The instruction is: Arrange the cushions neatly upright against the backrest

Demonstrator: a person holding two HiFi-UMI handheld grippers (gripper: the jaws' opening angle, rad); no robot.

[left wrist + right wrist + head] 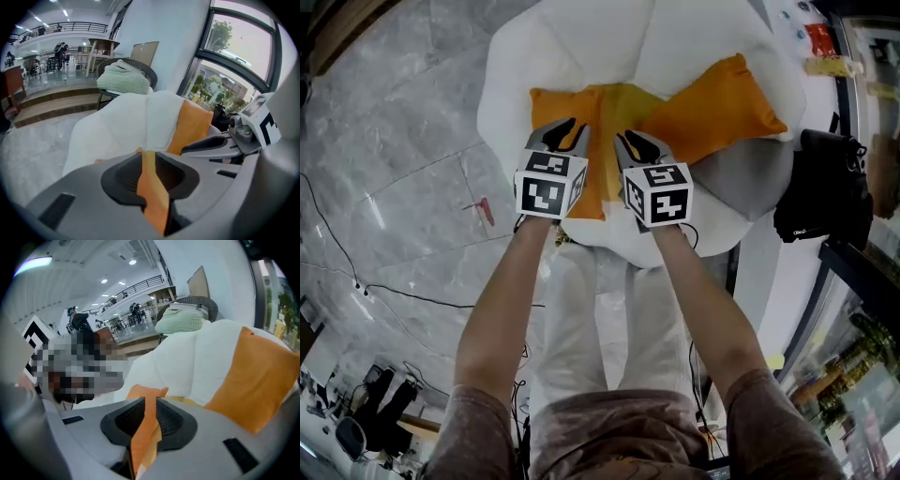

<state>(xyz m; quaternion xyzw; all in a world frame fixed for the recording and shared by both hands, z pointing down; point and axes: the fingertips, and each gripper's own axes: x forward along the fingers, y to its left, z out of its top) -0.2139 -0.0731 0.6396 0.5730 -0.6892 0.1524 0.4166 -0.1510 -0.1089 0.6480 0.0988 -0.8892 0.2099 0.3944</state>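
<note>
A white padded chair [581,42] holds two orange cushions. The nearer orange cushion [581,117] lies flat on the seat, its front edge towards me. My left gripper [565,134] is shut on that edge, and orange fabric [152,187] runs between its jaws. My right gripper [635,145] is shut on the same cushion a little to the right, with the fabric [143,432] pinched between its pads. The second orange cushion [722,108] leans at the chair's right side, also seen as the cushion [190,126] and the cushion [253,376] in the gripper views. A yellowish patch [628,98] shows between the two.
A black bag [820,192] sits on a ledge right of the chair. Behind the chair stands a wicker seat with a pale green blanket [124,77], then wooden steps [47,105]. Cables [356,281] trail over the grey marble floor on the left. Tall windows [239,51] line the right.
</note>
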